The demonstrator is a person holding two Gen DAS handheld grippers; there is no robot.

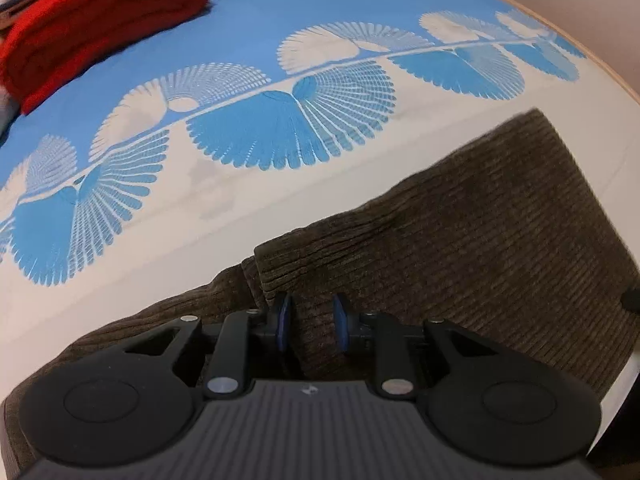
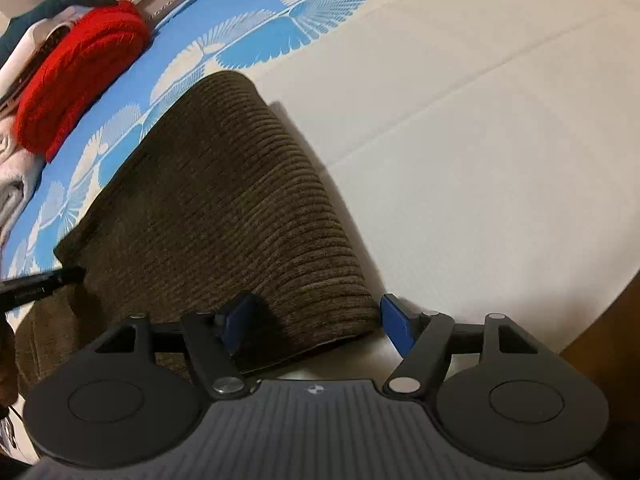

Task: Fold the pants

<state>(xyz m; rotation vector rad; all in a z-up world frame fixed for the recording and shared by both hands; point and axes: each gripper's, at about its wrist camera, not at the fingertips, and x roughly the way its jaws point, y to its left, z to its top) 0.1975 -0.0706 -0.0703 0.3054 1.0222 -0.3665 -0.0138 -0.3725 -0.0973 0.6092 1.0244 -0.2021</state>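
The brown corduroy pants [image 1: 460, 220] lie folded on the bed sheet [image 1: 180, 208]. In the left wrist view my left gripper [image 1: 310, 322] has its blue pads [image 1: 285, 320] a short way apart with a fold of the pants between them; they look closed on the cloth. In the right wrist view the pants [image 2: 224, 208] form a rounded fold. My right gripper [image 2: 316, 324] is wide open with blue pads [image 2: 394, 326] on either side of the fold's near end, not pinching it. The left gripper's tip [image 2: 44, 280] shows at the left edge.
A folded red garment [image 1: 96, 20] lies at the far left on the sheet; it also shows in the right wrist view [image 2: 80, 76]. Other clothes [image 2: 16, 184] are piled beside it. The bed's wooden edge [image 2: 600, 340] is at the right.
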